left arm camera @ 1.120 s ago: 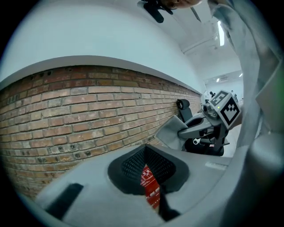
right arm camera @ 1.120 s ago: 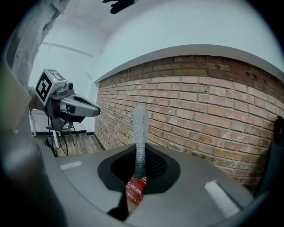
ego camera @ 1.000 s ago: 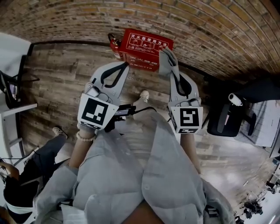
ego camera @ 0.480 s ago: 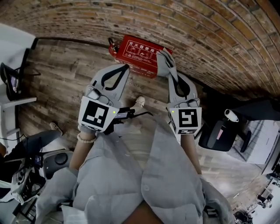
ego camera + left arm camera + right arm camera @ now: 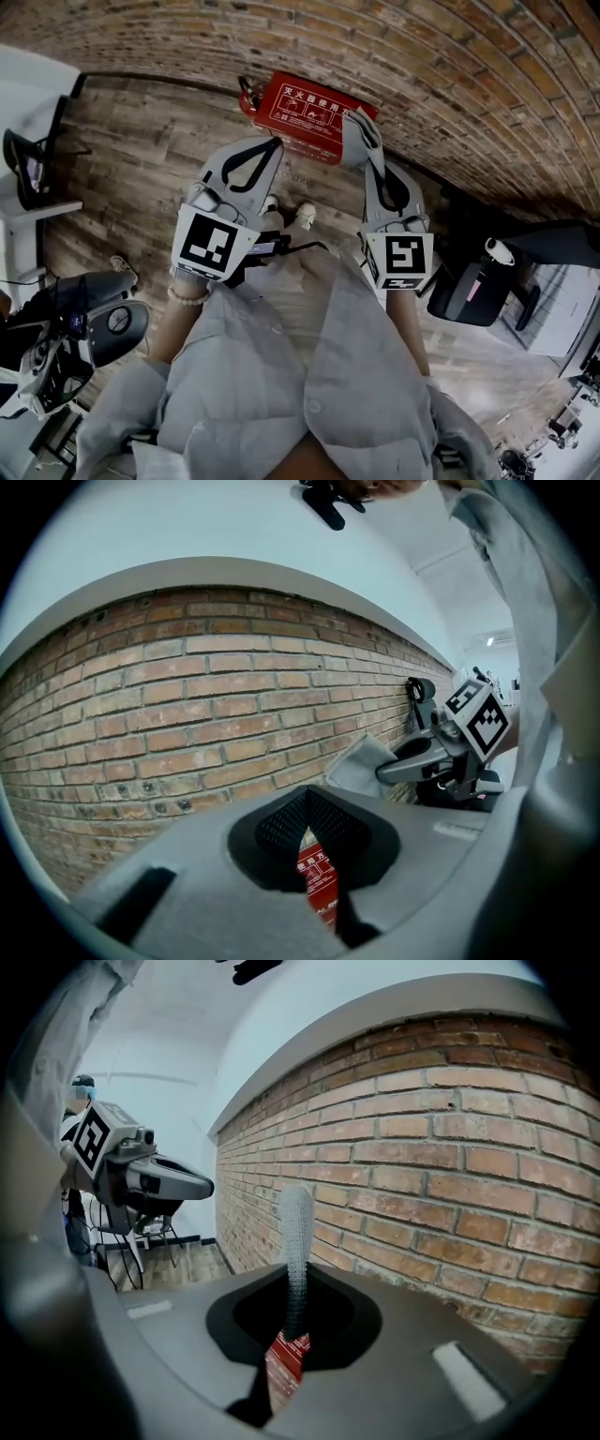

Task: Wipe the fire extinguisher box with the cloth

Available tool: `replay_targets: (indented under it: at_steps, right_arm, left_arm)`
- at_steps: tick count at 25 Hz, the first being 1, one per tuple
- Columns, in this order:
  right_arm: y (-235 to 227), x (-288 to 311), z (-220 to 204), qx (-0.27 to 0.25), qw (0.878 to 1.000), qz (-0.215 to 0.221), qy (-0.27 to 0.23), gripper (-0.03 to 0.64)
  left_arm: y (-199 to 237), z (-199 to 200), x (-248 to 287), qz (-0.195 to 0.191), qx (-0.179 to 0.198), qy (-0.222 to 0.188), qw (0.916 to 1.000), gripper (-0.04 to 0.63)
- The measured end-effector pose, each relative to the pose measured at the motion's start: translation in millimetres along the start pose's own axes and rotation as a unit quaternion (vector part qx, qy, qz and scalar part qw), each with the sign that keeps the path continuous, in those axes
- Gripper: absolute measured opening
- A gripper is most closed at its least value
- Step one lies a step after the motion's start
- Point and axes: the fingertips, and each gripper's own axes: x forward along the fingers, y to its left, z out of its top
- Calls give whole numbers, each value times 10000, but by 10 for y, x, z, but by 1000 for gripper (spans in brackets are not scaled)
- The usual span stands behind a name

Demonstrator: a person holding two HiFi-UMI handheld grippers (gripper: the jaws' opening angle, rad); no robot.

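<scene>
The red fire extinguisher box (image 5: 305, 112) stands on the wooden floor against the brick wall. A sliver of the box shows between the jaws in the left gripper view (image 5: 320, 885) and in the right gripper view (image 5: 284, 1365). My right gripper (image 5: 362, 142) is shut on a grey cloth (image 5: 359, 125), which hangs over the box's right end. The cloth (image 5: 296, 1232) sticks up from the jaws of my right gripper (image 5: 289, 1327). My left gripper (image 5: 275, 143) is shut and empty, its tips just short of the box's front left part. The other gripper view shows it (image 5: 197, 1187) from the side.
A red extinguisher (image 5: 247, 96) stands at the box's left end. The brick wall (image 5: 441, 66) runs behind. A black office chair (image 5: 473, 277) is at the right. A dark wheeled machine (image 5: 89, 328) and a white desk (image 5: 33, 217) are at the left. The person's shoes (image 5: 305, 212) are below the box.
The head view has shifted a little and a second shoe has come into sight. Both grippers stay close to the box, with the cloth still at its right end.
</scene>
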Motion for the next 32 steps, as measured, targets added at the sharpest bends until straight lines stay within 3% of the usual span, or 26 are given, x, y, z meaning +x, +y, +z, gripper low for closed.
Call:
replay_targets:
  at_steps: [7, 19, 32]
  right_arm:
    - [75, 56, 19, 68, 9999, -5, 93, 20]
    - [226, 446, -18, -7, 9996, 122, 243, 20]
    - [285, 1012, -404, -91, 9970, 491, 592, 20]
  left_arm:
    - [112, 36, 83, -98, 150, -58, 9998, -2]
    - [501, -193, 92, 92, -56, 31, 9999, -2]
    - [793, -742, 216, 360, -341, 308, 9983, -2]
